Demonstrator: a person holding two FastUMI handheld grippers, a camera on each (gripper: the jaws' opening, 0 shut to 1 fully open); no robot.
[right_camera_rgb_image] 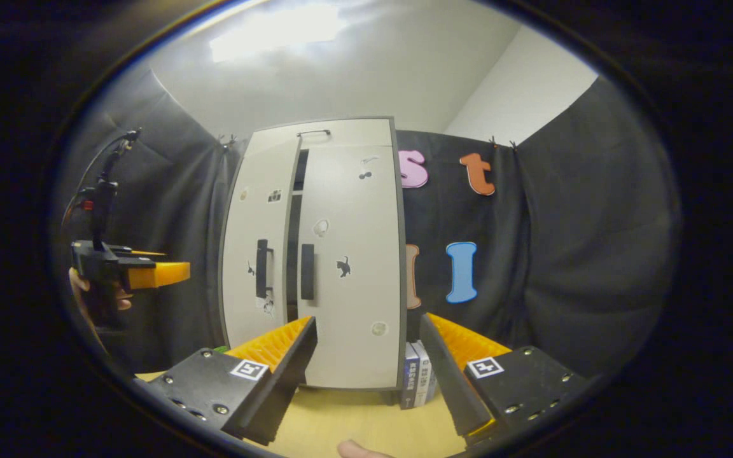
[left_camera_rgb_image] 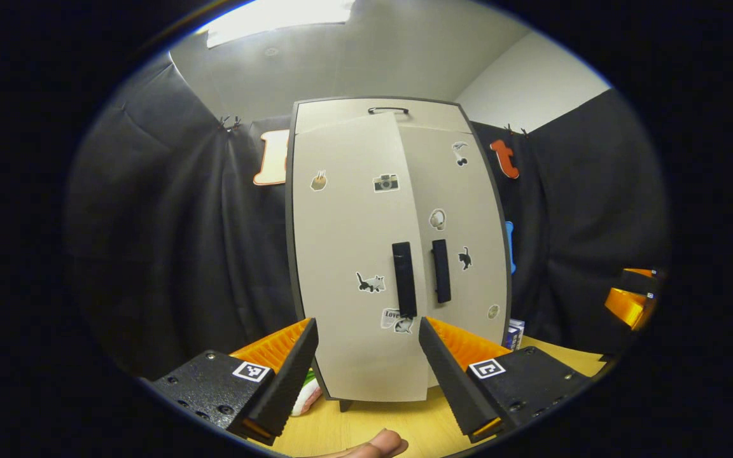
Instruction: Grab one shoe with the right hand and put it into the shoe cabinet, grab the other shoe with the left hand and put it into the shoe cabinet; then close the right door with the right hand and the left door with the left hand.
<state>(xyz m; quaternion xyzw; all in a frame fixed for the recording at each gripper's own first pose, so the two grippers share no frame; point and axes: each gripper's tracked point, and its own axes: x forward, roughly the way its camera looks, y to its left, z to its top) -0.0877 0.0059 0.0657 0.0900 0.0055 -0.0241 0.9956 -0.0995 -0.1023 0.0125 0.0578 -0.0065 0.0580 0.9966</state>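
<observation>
The beige shoe cabinet (left_camera_rgb_image: 398,254) stands on the wooden table, stickers on both doors. Its left door (left_camera_rgb_image: 354,254) is slightly ajar, its edge in front of the right door (left_camera_rgb_image: 455,229), which sits flat. My left gripper (left_camera_rgb_image: 366,375) is open just in front of the left door's lower part, below the black handle (left_camera_rgb_image: 404,280), holding nothing. In the right gripper view the cabinet (right_camera_rgb_image: 315,254) shows a dark gap between the doors. My right gripper (right_camera_rgb_image: 366,369) is open and holds nothing, back from the right door (right_camera_rgb_image: 354,254). The left gripper (right_camera_rgb_image: 150,273) appears at far left. No shoe shows.
Books (right_camera_rgb_image: 418,381) stand beside the cabinet's right foot. Something white and green (left_camera_rgb_image: 308,394) lies by the cabinet's left foot. The right gripper (left_camera_rgb_image: 630,302) shows at the far right of the left gripper view. A fingertip (left_camera_rgb_image: 373,445) shows at the bottom edge.
</observation>
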